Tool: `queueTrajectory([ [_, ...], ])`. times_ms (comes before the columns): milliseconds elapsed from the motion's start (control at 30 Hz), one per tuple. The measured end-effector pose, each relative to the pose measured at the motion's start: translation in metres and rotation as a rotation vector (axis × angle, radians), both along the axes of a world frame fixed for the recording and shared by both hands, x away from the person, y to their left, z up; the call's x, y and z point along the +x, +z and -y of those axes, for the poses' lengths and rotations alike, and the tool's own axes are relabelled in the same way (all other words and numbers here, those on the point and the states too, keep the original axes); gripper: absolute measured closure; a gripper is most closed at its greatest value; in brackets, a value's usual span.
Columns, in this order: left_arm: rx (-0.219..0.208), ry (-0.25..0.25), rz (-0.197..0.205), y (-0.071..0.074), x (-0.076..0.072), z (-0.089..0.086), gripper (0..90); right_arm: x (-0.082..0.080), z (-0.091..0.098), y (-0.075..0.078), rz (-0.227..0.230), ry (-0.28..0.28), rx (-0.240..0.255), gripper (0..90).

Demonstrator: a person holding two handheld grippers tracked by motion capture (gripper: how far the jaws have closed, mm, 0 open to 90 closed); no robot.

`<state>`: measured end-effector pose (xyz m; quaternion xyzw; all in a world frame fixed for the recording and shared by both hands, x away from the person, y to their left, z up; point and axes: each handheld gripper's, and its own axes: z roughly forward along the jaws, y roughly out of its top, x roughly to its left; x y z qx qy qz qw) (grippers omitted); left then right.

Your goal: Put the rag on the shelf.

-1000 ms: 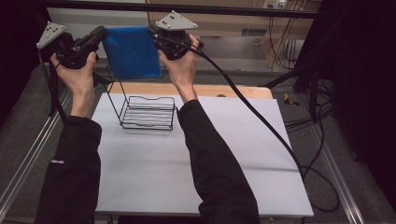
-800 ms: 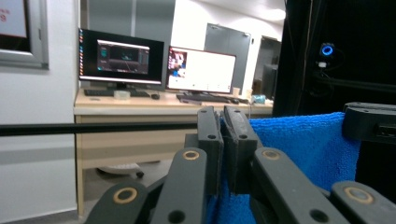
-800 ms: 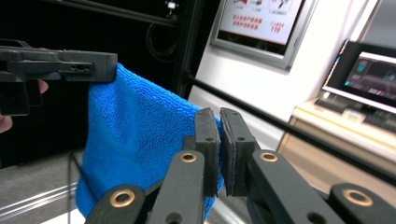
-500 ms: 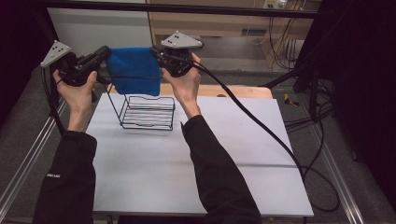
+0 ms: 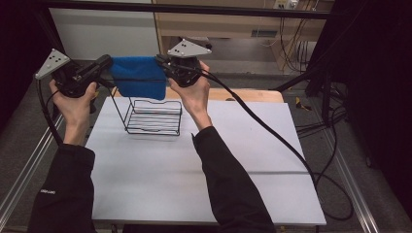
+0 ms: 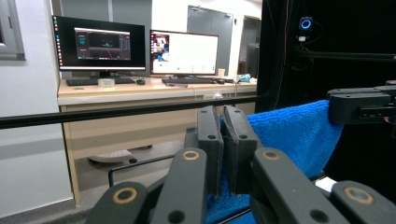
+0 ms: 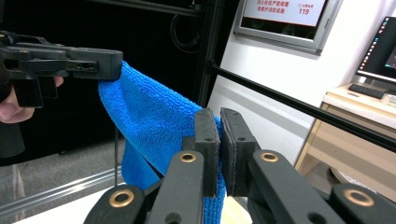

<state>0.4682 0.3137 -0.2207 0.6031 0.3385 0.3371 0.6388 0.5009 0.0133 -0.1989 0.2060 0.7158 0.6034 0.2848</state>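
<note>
Both grippers lower than before | blue cloth (image 5: 138, 76) sagging | above wire rack (image 5: 153, 116)

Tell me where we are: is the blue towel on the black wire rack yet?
Not yet. Done: the left gripper and right gripper each pinch a top corner of the blue terry-cloth towel, lifted clear. In hand: it hangs spread between them, above and behind the black wire rack on the white table. Left, probably: lowering it over the rack and releasing.

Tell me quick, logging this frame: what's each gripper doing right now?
Left gripper: closed on one upper corner of the blue cloth.
Right gripper: closed on the cloth's other upper corner, holding it above the wire rack.
</note>
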Motion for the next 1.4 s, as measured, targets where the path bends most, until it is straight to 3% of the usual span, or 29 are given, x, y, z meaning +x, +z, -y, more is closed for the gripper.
queueTrajectory([
  [433,0.026,-0.005,-0.033,-0.012,-0.004,-0.004,85.7,-0.007,-0.002,-0.003,0.001,0.031,-0.048,86.4],
  [567,0.054,-0.016,-0.041,-0.013,-0.008,-0.005,85.6,-0.011,-0.002,-0.004,-0.005,0.04,-0.072,86.4],
  [833,0.092,-0.029,-0.095,-0.02,-0.014,-0.008,83.4,-0.018,-0.005,-0.01,-0.067,0.056,-0.136,86.1],
  [1000,0.111,-0.032,-0.136,-0.023,-0.019,-0.01,81.1,-0.02,-0.006,-0.015,-0.102,0.071,-0.147,86.0],
  [1133,0.121,-0.033,-0.174,-0.019,-0.024,-0.013,76.7,-0.022,-0.008,-0.017,-0.12,0.078,-0.162,85.8],
  [1400,0.118,-0.032,-0.181,0.004,-0.031,-0.015,73.8,-0.024,-0.009,-0.022,-0.138,0.087,-0.176,85.4],
])
